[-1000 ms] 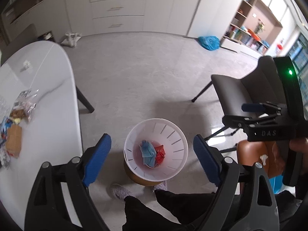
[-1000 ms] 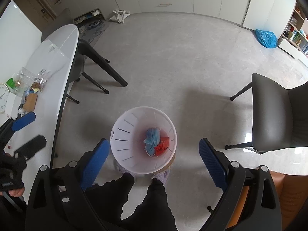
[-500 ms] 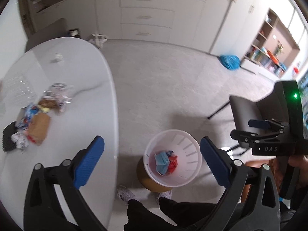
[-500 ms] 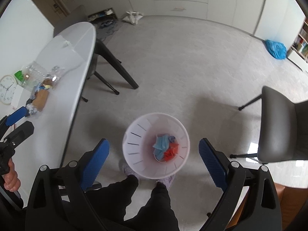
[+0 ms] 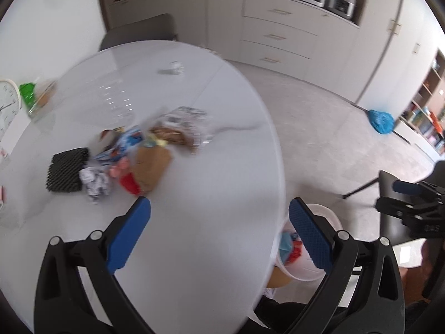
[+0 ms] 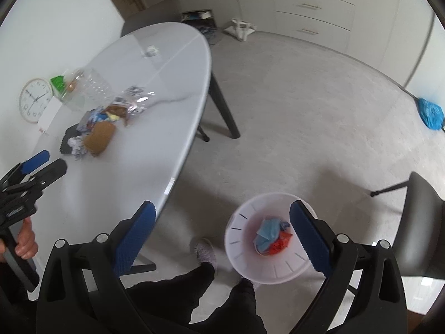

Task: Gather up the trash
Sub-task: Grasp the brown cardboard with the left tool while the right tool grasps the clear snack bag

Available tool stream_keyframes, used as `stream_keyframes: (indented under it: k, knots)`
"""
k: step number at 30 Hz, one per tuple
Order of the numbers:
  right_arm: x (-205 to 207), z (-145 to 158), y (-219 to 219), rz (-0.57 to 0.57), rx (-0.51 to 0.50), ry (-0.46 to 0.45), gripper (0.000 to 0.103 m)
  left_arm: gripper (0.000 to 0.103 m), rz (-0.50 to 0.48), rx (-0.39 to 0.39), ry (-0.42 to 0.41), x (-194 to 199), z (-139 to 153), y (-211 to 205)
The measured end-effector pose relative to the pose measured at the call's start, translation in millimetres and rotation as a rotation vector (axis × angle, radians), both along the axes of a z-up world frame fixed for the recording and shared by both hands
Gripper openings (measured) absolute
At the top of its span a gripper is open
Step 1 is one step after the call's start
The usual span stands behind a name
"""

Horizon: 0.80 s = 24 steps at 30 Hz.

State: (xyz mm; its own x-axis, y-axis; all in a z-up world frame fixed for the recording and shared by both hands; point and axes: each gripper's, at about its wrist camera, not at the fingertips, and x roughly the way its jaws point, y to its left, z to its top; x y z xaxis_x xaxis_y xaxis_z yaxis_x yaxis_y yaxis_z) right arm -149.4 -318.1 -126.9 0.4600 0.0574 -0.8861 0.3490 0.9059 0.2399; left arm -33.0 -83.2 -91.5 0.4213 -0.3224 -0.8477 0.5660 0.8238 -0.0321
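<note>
A pile of trash lies on the white oval table (image 5: 211, 250): brown paper (image 5: 151, 167), a crumpled white wad (image 5: 94, 181), a black mesh piece (image 5: 68, 169), a red scrap (image 5: 129, 185) and clear wrappers (image 5: 183, 128). My left gripper (image 5: 217, 206) hangs open and empty over the tabletop, short of the pile. My right gripper (image 6: 222, 207) is open and empty above the floor, between the table edge (image 6: 178, 167) and the white bin (image 6: 242, 253). Blue and red trash (image 6: 271, 235) lies in the bin. The same pile (image 6: 97, 133) shows in the right wrist view.
A clock (image 6: 36, 100), a green item (image 6: 57, 82) and a clear plastic container (image 6: 91, 86) sit at the table's far side. Grey chairs (image 6: 425, 222) stand right of the bin and behind the table. The person's legs and shoe (image 6: 204, 250) are beside the bin. A blue bag (image 6: 431, 112) lies on the floor.
Both grippers swung away from above the bin toward the table. The left one now hovers over the tabletop with the trash pile much nearer, and its jaws stand a little wider.
</note>
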Motion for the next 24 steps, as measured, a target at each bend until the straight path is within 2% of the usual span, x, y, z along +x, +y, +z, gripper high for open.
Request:
stream_keyframes:
  k: [7, 13, 17, 19, 21, 24]
  knots:
    - [43.0, 3.4, 28.0, 0.069, 0.001, 0.002, 0.097, 0.095, 0.029, 0.029, -0.032, 43.3, -20.4, 18.6]
    - [76.8, 2.3, 42.1, 0.122, 0.001, 0.013, 0.097, 0.094, -0.019, 0.125, -0.076, 76.8, -49.4, 10.3]
    - [97.6, -6.9, 49.5, 0.157, -0.010, 0.043, 0.097, 0.092, -0.040, 0.168, -0.059, 98.2, -74.5, 2.3]
    - [107.4, -12.0, 51.9, 0.171, -0.018, 0.060, 0.097, 0.083, -0.056, 0.189, -0.055, 104.1, -86.0, -1.0]
    - [115.1, -16.9, 53.2, 0.175, -0.017, 0.073, 0.097, 0.083, -0.071, 0.208, -0.044, 108.5, -97.2, -4.0]
    - [124.6, -21.9, 49.7, 0.176, -0.008, 0.083, 0.097, 0.068, -0.086, 0.222, -0.033, 113.9, -109.8, -6.7]
